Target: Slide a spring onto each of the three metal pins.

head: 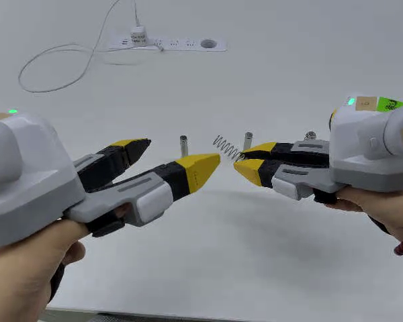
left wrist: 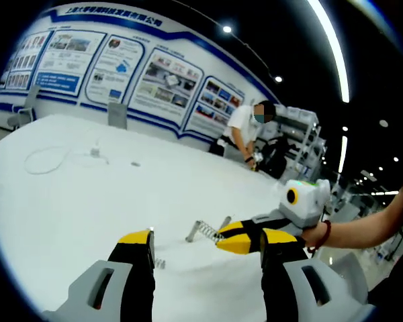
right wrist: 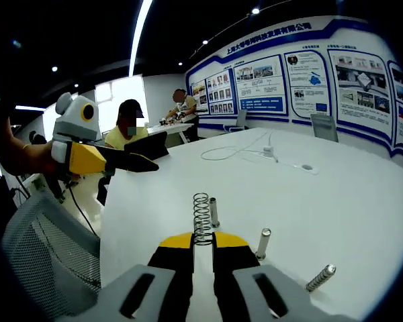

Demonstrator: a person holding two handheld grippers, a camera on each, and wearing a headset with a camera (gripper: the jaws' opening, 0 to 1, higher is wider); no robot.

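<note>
My right gripper (head: pixel 240 161) is shut on one end of a thin steel spring (head: pixel 224 146), which sticks out from its yellow tips toward the left. The right gripper view has the same spring (right wrist: pixel 201 216) standing up between the jaws of that gripper (right wrist: pixel 203 241). Three short metal pins stand in a row on the white table: a bare left pin (head: pixel 184 144), a bare middle pin (head: pixel 248 140) just behind the held spring, and a right pin (right wrist: pixel 320 277) with a spring on it. Left of the spring, my left gripper (head: pixel 183 150) is open and holds nothing.
A white power strip (head: pixel 169 43) with a plugged adapter and a looping cable (head: pixel 54 67) lies at the far side of the white table (head: pixel 255 255). People stand at benches in the background (left wrist: pixel 245 131). A mesh chair (right wrist: pixel 40 261) is beside the table.
</note>
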